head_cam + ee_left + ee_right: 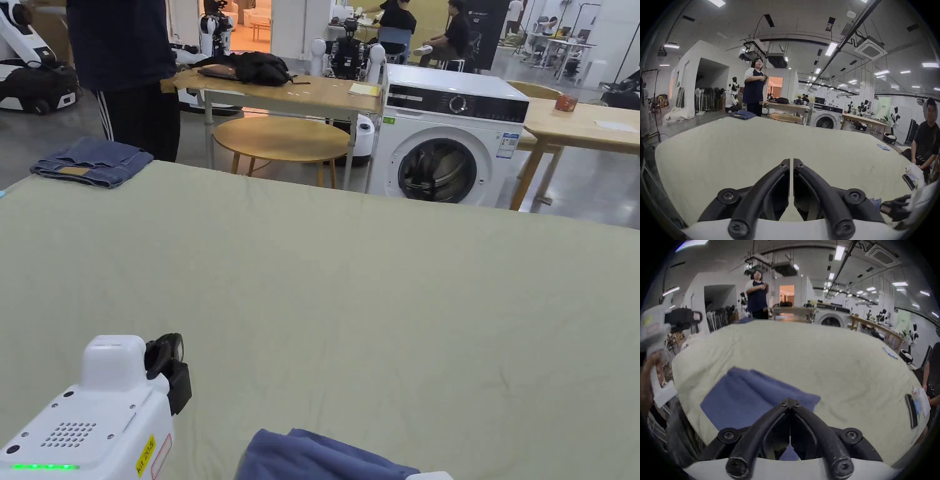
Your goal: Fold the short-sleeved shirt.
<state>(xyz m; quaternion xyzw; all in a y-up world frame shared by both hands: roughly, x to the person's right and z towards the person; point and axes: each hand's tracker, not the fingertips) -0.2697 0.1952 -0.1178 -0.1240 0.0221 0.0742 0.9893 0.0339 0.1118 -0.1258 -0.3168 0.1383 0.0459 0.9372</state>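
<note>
The blue short-sleeved shirt (745, 399) lies in loose folds at the near edge of the pale green table cover (375, 281). In the head view the shirt (312, 456) shows as a bunched heap at the bottom centre. My right gripper (790, 403) is shut over the shirt's near right part, and a wedge of blue cloth shows between its jaws. My left gripper (791, 160) is shut with nothing in it and hangs above bare cover left of the shirt. Its white body (94, 425) shows at the bottom left of the head view.
Folded jeans (94, 161) lie at the table's far left corner, with a person (125, 62) standing behind them. Another person (927, 138) stands at the right edge beside a phone (908, 181) and papers. Beyond the table are a washing machine (447, 144) and wooden tables.
</note>
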